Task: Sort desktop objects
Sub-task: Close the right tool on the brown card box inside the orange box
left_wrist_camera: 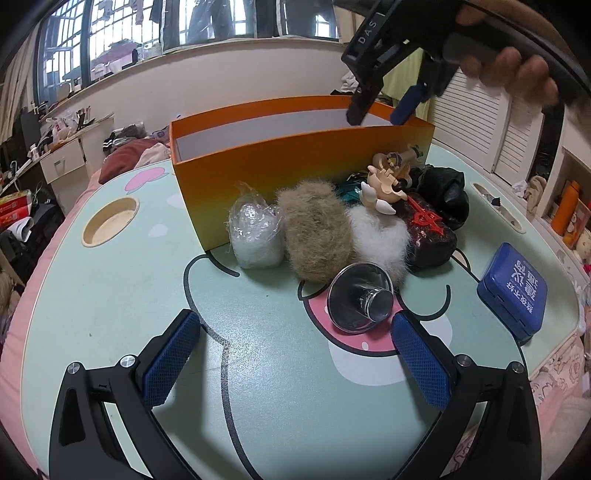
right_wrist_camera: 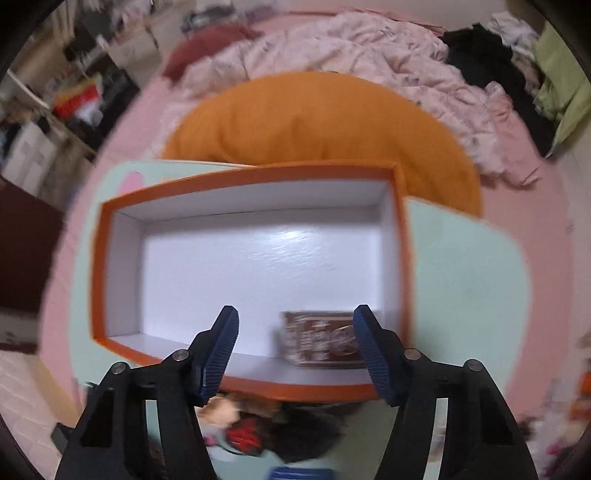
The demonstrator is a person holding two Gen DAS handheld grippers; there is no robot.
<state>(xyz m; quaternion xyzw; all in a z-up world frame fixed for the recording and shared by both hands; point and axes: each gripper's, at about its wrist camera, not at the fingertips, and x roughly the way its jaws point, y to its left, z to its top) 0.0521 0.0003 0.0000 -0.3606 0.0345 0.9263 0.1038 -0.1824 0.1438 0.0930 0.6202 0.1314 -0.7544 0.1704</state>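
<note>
Looking into a lived-in bedroom at home. Showing a bed with a rumpled pale floral quilt (right_wrist_camera: 362, 55) and a dark red pillow (right_wrist_camera: 207, 48) over a pink sheet (right_wrist_camera: 524, 229). Standing on that bed, a small cartoon-printed lap bench (left_wrist_camera: 110, 295). Piling up in the corner, black and green clothes (right_wrist_camera: 484, 55). Running along the far wall, barred windows (left_wrist_camera: 122, 33) with laundry hanging outside. Crowding the edges, a cluttered white drawer unit (left_wrist_camera: 62, 162), louvred white closet doors (left_wrist_camera: 476, 122) and shelves holding an orange bottle (left_wrist_camera: 567, 206).

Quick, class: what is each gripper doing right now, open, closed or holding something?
Left gripper: open, holding nothing.
Right gripper: open above the orange box, holding nothing.
</note>
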